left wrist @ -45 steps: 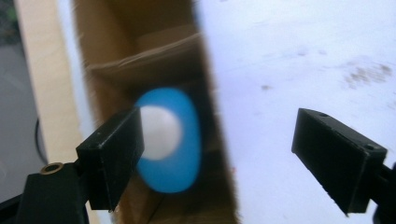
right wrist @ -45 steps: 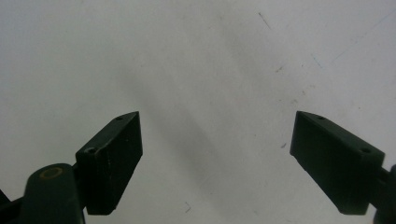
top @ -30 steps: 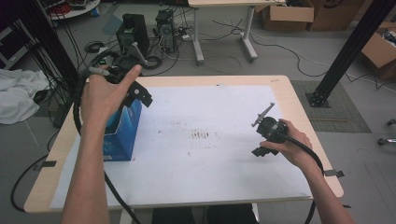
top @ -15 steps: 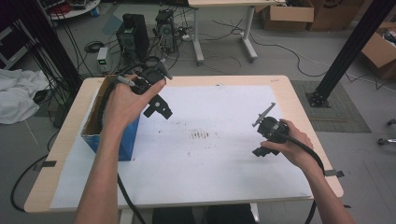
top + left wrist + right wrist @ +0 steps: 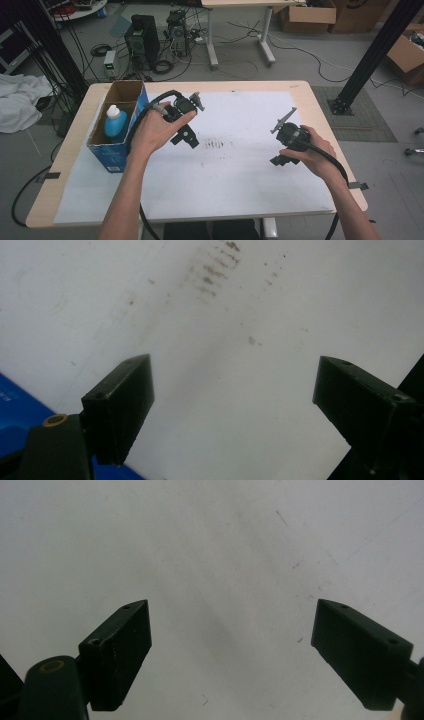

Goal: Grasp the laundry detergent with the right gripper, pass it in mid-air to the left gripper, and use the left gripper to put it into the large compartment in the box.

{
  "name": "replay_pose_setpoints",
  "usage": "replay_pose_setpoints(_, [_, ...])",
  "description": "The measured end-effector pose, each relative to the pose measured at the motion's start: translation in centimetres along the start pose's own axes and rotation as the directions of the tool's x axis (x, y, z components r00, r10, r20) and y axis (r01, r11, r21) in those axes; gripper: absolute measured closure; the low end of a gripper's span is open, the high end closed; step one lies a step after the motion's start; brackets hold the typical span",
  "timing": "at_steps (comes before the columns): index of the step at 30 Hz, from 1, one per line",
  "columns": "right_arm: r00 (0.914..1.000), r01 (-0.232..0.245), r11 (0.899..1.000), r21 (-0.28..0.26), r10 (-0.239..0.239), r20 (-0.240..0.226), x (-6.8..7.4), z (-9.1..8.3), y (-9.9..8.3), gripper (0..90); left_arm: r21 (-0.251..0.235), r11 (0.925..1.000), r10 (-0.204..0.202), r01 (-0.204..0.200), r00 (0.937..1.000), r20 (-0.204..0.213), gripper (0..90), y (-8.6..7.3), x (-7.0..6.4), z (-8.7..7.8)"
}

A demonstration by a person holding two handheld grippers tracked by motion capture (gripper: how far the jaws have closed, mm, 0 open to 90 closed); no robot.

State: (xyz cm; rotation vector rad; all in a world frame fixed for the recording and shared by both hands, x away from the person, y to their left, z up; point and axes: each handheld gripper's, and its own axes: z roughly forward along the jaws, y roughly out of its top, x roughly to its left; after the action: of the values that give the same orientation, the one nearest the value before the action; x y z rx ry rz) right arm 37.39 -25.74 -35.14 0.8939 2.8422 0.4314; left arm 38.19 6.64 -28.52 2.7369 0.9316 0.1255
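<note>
The bottle (image 5: 114,121) is standing upright in the open box (image 5: 106,150) at the worktop's left edge. Both the left gripper (image 5: 184,134) and right gripper (image 5: 280,159) are hovering with fingers wide, gripping nothing (probably best keeping clear of the box wall).

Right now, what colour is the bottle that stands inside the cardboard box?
The bottle is light blue with a white cap; it shows best in the high view, inside the box.

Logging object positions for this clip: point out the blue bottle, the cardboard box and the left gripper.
blue bottle (image 5: 114,124), high view, on its blue body.
cardboard box (image 5: 107,159), high view, on its blue front wall.
left gripper (image 5: 232,400), left gripper view, midway between its open jaws.
</note>
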Motion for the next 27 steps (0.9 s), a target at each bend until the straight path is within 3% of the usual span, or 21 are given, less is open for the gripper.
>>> replay_pose_setpoints(9, [1.0, -0.006, 1.0, -0.002, 0.006, 0.002, -0.4, -0.1, -0.2, 16.3, 0.04, 0.9986, 0.034, -0.034, 0.9994, 0.009, 17.2, 0.3, -0.7, 2.6])
replay_pose_setpoints(16, [1.0, -0.005, 1.0, 0.002, 0.005, 0.0, -0.5, -0.1, -0.1, 16.3, 0.043, 0.9987, 0.027, -0.028, 0.9992, 0.03, 17.1, 0.2, -0.6, 3.6])
replay_pose_setpoints(27, [1.0, -0.009, 1.0, 0.005, 0.009, 0.003, -0.5, -0.3, -0.3, 16.4, 0.045, 0.9987, 0.021, -0.023, 0.9992, 0.033, 17.1, 0.2, -0.7, 4.0])
